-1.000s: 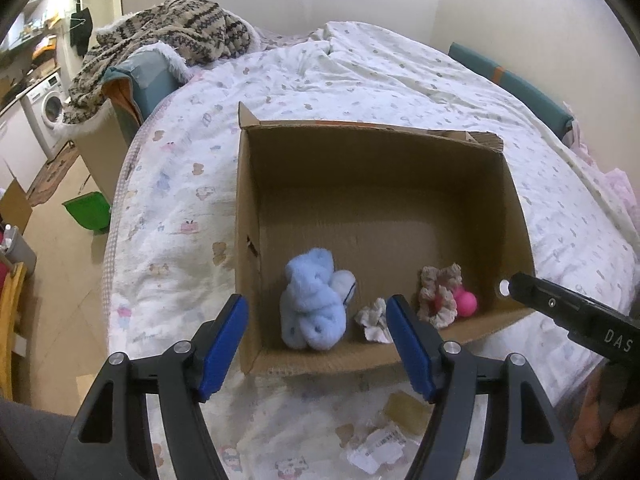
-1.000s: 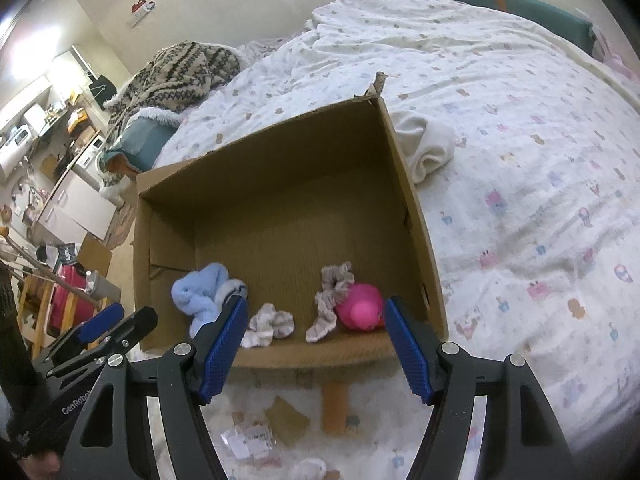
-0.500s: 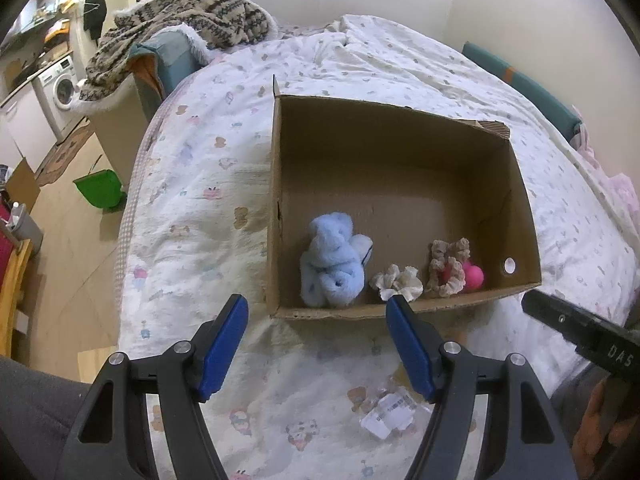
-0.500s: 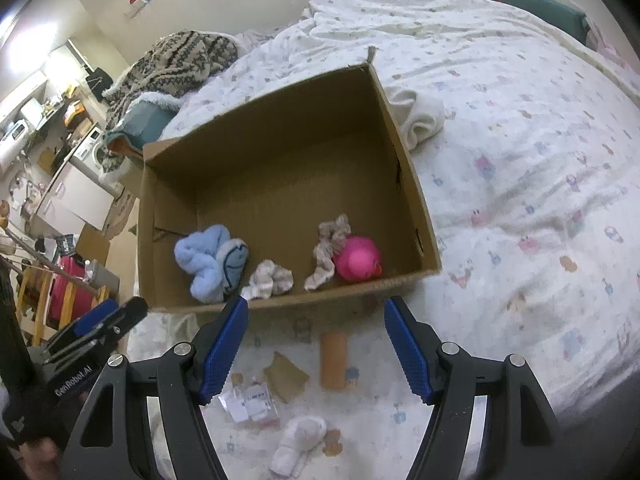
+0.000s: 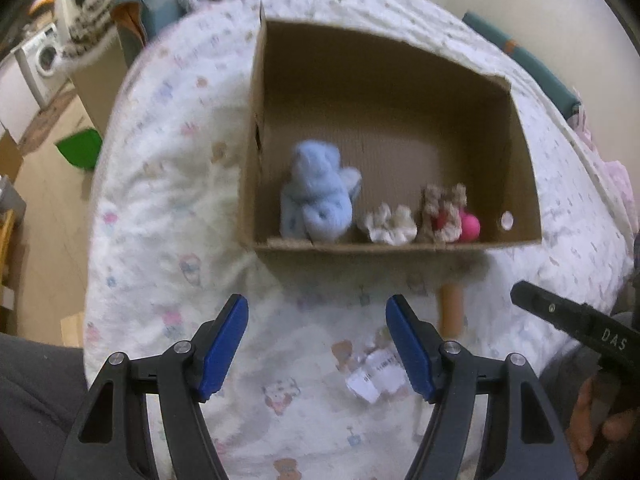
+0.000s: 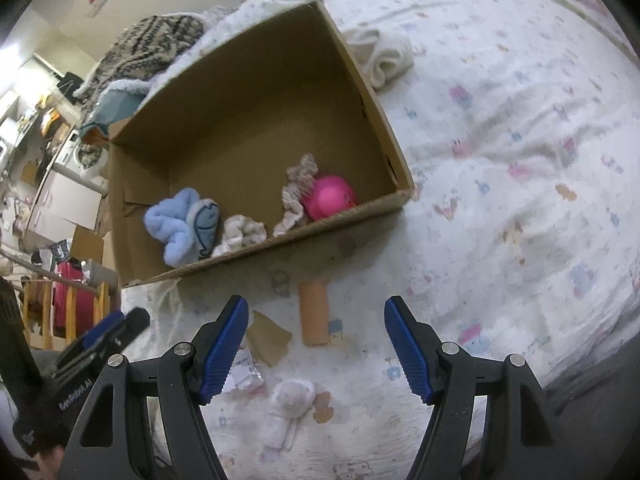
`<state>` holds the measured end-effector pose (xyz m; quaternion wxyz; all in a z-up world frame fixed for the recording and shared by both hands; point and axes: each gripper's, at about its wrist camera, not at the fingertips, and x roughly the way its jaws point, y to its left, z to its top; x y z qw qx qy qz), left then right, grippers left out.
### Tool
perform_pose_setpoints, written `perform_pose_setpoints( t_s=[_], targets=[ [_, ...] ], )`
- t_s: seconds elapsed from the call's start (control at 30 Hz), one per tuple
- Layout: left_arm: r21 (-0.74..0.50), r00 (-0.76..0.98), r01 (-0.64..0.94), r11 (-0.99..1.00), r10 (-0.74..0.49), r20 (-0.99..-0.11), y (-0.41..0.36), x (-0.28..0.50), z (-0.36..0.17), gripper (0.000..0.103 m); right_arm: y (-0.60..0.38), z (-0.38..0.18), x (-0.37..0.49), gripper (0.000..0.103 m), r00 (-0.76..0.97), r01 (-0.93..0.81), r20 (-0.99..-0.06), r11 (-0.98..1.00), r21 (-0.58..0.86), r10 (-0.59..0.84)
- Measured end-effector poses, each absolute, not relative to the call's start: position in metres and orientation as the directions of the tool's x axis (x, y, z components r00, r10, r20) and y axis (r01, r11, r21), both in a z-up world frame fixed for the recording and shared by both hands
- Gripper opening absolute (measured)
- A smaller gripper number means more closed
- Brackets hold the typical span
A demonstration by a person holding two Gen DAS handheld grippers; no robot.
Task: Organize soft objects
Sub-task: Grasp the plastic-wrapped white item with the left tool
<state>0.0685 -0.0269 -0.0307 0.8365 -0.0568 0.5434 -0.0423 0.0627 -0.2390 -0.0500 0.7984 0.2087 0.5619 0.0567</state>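
Note:
An open cardboard box lies on the bed. Along its near wall sit a light blue plush, a cream scrunchie, a beige scrunchie and a pink ball. My left gripper is open and empty, over the bedspread in front of the box. My right gripper is open and empty, above a small white soft toy on the bed.
On the bedspread in front of the box lie an orange tube, a cardboard scrap and a crumpled plastic wrapper. A folded white cloth lies beyond the box. The bed's left edge drops to the floor.
Both grippers have pulled back from the box toward the bed's near edge, so more bedspread and the loose items in front of the box show. Both stay open.

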Motion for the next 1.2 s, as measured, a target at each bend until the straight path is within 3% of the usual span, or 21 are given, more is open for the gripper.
perform_pose_setpoints(
  t_s=[0.3,0.6,0.67,0.73,0.8,1.0,1.2],
  targets=[
    [-0.253,0.152,0.067,0.965,-0.261,-0.953,-0.052,0.068,-0.084,0.069,-0.239,-0.063,0.067,0.074,0.322,0.172,-0.884,0.897,0.406,0.338],
    [-0.180,0.114,0.170,0.969,-0.201,-0.973,-0.086,0.062,-0.110,0.068,-0.235,-0.066,0.071,0.074,0.310,0.167,-0.889,0.901,0.400,0.337],
    [-0.169,0.121,0.191,0.967,-0.194,-0.974,-0.090,0.061,-0.110,0.061,-0.235,-0.066,0.071,0.074,0.311,0.164,-0.890,0.904,0.396,0.333],
    [-0.162,0.121,0.209,0.964,-0.190,-0.974,-0.093,0.059,-0.110,0.036,-0.234,-0.066,0.071,0.074,0.311,0.165,-0.890,0.903,0.397,0.335],
    [-0.159,0.116,0.225,0.961,-0.188,-0.975,-0.096,0.056,-0.110,0.023,-0.234,-0.065,0.071,0.074,0.312,0.166,-0.889,0.902,0.399,0.335],
    [-0.170,0.116,0.206,0.964,-0.197,-0.974,-0.092,0.046,-0.101,0.023,-0.234,-0.066,0.070,0.074,0.305,0.161,-0.889,0.902,0.401,0.341],
    [-0.145,0.158,0.142,0.979,-0.167,-0.973,-0.064,0.041,-0.084,0.023,-0.220,-0.073,0.066,0.074,0.218,0.102,-0.871,0.878,0.469,0.440]
  ],
)
